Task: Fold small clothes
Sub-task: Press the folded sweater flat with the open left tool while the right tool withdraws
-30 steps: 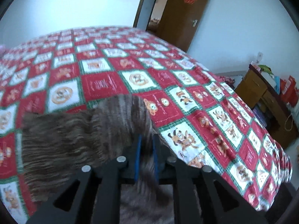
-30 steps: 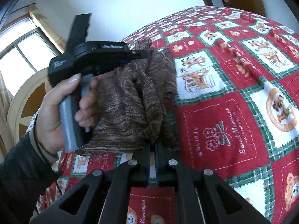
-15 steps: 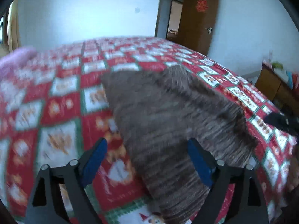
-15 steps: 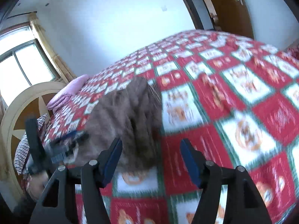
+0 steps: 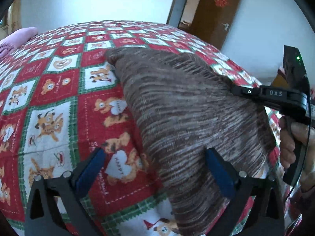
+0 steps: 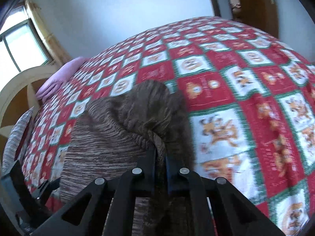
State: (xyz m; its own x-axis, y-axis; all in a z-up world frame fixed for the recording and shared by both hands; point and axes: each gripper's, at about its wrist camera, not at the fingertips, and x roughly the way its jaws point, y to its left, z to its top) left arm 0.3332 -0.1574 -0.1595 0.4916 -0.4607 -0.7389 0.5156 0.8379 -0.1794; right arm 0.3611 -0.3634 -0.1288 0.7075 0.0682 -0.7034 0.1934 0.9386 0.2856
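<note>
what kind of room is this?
Most likely a home bedroom: a bed under a red patchwork quilt, a pink pillow by an arched wooden headboard, and a brown interior door.

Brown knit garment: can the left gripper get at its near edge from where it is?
Probably yes. The left gripper, jaws opening, already straddles the brown knit garment with nothing between; the right gripper pinches another edge.

- "DAS" in pale letters on the black right gripper (image 5: 275, 94), right of the frame.
- "HAPPY" on a white heart of the bedspread (image 5: 59, 90), lower middle.
- Other bedspread wording is too blurred to read.
</note>
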